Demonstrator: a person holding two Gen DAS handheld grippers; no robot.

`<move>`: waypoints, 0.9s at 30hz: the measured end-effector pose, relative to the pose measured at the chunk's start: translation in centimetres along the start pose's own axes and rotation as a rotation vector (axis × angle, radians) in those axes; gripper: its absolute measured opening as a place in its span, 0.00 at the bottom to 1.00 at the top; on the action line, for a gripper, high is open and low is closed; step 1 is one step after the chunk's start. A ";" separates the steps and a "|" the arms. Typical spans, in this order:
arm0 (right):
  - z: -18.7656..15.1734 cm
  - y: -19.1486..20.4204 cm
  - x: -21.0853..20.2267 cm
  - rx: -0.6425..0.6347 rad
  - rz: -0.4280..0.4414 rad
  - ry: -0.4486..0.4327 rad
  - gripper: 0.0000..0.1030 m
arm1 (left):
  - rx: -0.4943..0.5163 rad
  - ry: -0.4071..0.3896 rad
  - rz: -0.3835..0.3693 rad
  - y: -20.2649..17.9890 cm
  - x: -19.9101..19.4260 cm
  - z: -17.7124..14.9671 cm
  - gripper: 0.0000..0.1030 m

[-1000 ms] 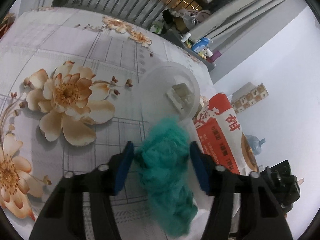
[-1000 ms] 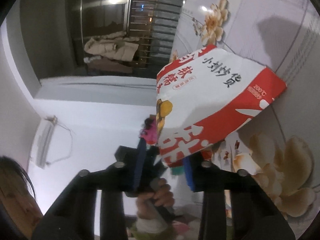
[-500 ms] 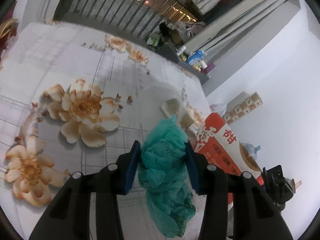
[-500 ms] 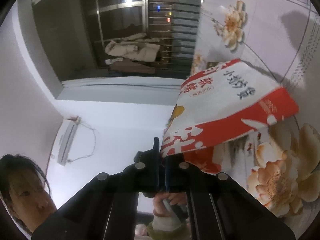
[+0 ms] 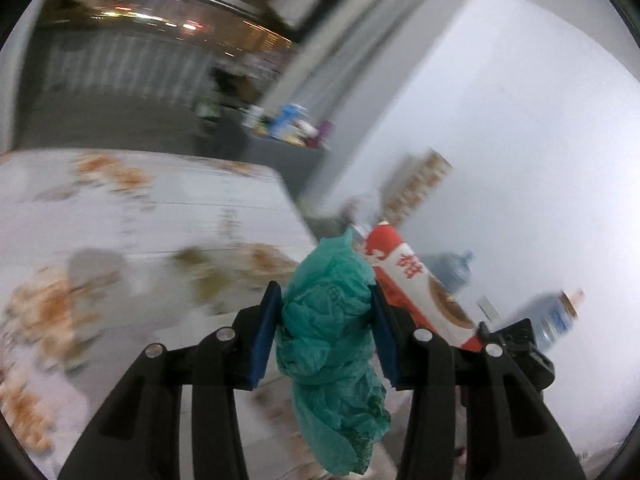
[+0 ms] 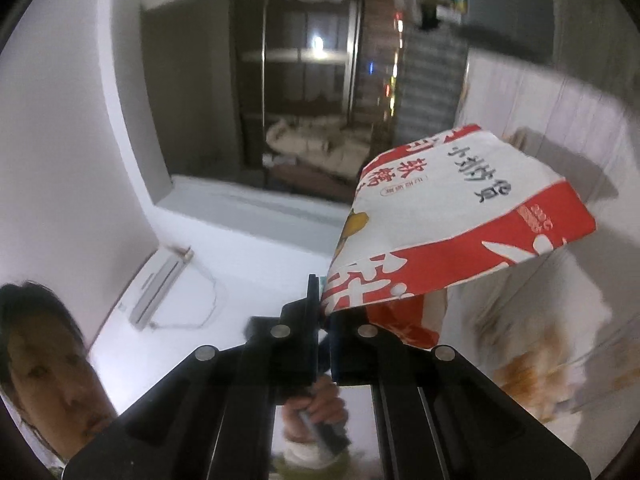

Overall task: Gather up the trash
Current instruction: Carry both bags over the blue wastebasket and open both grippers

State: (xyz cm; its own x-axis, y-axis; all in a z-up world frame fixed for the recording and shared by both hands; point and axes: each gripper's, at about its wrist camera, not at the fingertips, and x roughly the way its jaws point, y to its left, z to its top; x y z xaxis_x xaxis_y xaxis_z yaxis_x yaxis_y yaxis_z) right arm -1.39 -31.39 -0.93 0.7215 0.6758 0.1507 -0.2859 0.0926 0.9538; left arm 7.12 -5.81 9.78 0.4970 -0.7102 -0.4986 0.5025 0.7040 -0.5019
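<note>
Trash is in hand: left tool (image 5: pixel 325 322) clamps crumpled teal plastic bag (image 5: pixel 332 340), right tool (image 6: pixel 325 322) pinches red-and-white paper snack bag (image 6: pixel 452 224); dropping both somewhere remains.

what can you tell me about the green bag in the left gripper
The green bag is thin, crinkly teal plastic, crumpled into a loose wad. The left gripper has it squeezed between its blue pads, lifted above the flowered tablecloth. Its top bulges above the pads and a wrinkled tail hangs down below them. No contents show.
</note>
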 end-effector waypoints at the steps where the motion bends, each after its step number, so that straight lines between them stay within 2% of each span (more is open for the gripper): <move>1: 0.6 0.1 -1.7 -0.014 -0.019 -0.049 0.03 | 0.023 0.035 -0.036 -1.5 2.0 0.6 0.41; 6: 3.3 -0.8 -10.2 -0.061 -0.175 -0.278 0.03 | 0.132 0.210 -0.184 -9.0 12.6 2.1 0.42; 11: 5.3 -5.0 -17.2 0.005 -0.343 -0.456 0.03 | 0.217 0.422 -0.236 -16.1 25.7 0.7 0.43; 16: 7.4 -11.6 -21.0 0.139 -0.453 -0.525 0.03 | 0.259 0.593 -0.212 -19.7 36.4 -2.5 0.43; 21: 10.1 -16.6 -21.8 0.200 -0.525 -0.517 0.03 | 0.299 0.680 -0.186 -21.4 43.8 -5.5 0.44; 22: 10.6 -18.0 -21.9 0.223 -0.546 -0.517 0.07 | 0.304 0.695 -0.185 -21.6 45.4 -6.3 0.48; 23: 11.2 -19.6 -21.9 0.241 -0.561 -0.519 0.09 | 0.307 0.718 -0.187 -21.4 46.7 -6.9 0.59; 24: 11.6 -20.7 -22.1 0.246 -0.584 -0.509 0.16 | 0.312 0.749 -0.173 -21.3 48.1 -7.8 0.64; 25: 12.0 -22.2 -22.3 0.264 -0.641 -0.495 0.41 | 0.313 0.772 -0.148 -21.2 49.4 -8.8 0.68; 26: 12.0 -24.5 -22.9 0.331 -0.741 -0.491 0.51 | 0.316 0.790 -0.138 -21.1 50.5 -9.6 0.68; 27: 11.6 -25.9 -23.3 0.386 -0.767 -0.493 0.51 | 0.325 0.815 -0.118 -20.9 51.4 -10.4 0.68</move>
State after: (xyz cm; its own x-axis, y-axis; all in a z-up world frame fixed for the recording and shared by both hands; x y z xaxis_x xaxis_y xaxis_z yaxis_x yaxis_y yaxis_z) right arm -3.51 -58.00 -26.11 0.8321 0.1446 -0.5355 0.5306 0.0739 0.8444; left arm 14.84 -57.01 -12.70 -0.1674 -0.4694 -0.8670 0.7565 0.5028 -0.4183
